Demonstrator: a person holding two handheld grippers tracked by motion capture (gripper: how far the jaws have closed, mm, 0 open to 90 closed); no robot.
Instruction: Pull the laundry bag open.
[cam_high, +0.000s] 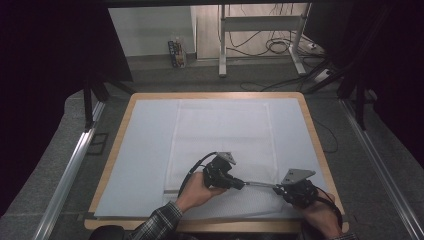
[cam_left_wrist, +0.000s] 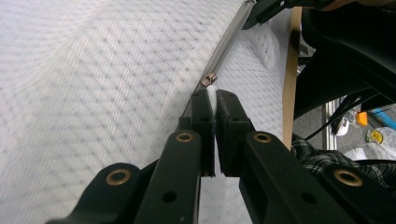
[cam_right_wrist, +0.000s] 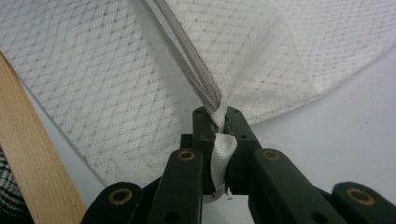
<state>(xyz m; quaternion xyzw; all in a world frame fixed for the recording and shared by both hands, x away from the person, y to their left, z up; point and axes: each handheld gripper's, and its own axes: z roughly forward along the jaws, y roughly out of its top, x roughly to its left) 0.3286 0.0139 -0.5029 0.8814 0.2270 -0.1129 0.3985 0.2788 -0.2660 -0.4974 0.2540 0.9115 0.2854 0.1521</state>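
A white mesh bag (cam_high: 220, 145) is lying flat on the pale mat (cam_high: 145, 150) covering the wooden table (cam_high: 312, 130), its zipper (cam_high: 260, 184) running along the near edge. The left gripper (cam_high: 242, 184) is pinching the white pull tab (cam_left_wrist: 211, 93) just behind the metal slider (cam_left_wrist: 208, 79), jaws closed on it. The right gripper (cam_high: 278, 189) is clamping the bunched zipper end (cam_right_wrist: 219, 151), with the zipper stretching taut between them. Beyond the table, a metal stand (cam_high: 260, 30), loose cables (cam_high: 277, 46) and a small carton (cam_high: 176, 52) are sitting on the floor, well apart from the work.
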